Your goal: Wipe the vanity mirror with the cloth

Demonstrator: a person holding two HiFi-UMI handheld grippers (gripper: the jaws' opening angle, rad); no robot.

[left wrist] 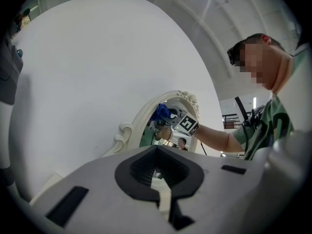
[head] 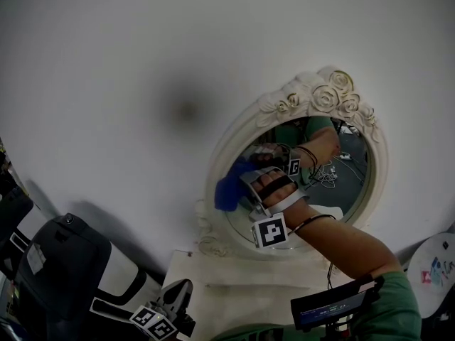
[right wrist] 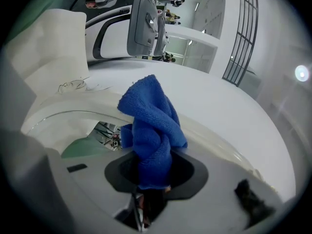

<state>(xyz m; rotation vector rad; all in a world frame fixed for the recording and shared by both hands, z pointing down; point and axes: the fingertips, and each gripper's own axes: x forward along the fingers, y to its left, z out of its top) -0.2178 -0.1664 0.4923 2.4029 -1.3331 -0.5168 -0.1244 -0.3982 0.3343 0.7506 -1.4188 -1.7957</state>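
An oval vanity mirror in an ornate cream frame [head: 323,94] leans on the white wall. My right gripper [head: 247,187] is shut on a bunched blue cloth [head: 230,189], which it presses against the left part of the glass by the frame. In the right gripper view the cloth [right wrist: 153,130] rises from the right gripper [right wrist: 151,179], with the frame [right wrist: 73,106] just beyond. The left gripper view has the frame [left wrist: 127,130], the cloth [left wrist: 161,112] and the right gripper [left wrist: 170,117] ahead. My left gripper [head: 179,295] hangs low over the white top, jaws together and empty.
The mirror stands on a white vanity top [head: 234,283]. A dark grey and white seat-like object [head: 64,261] sits at the lower left. A round white item [head: 437,261] is at the right edge. A black device [head: 334,305] hangs at the person's chest.
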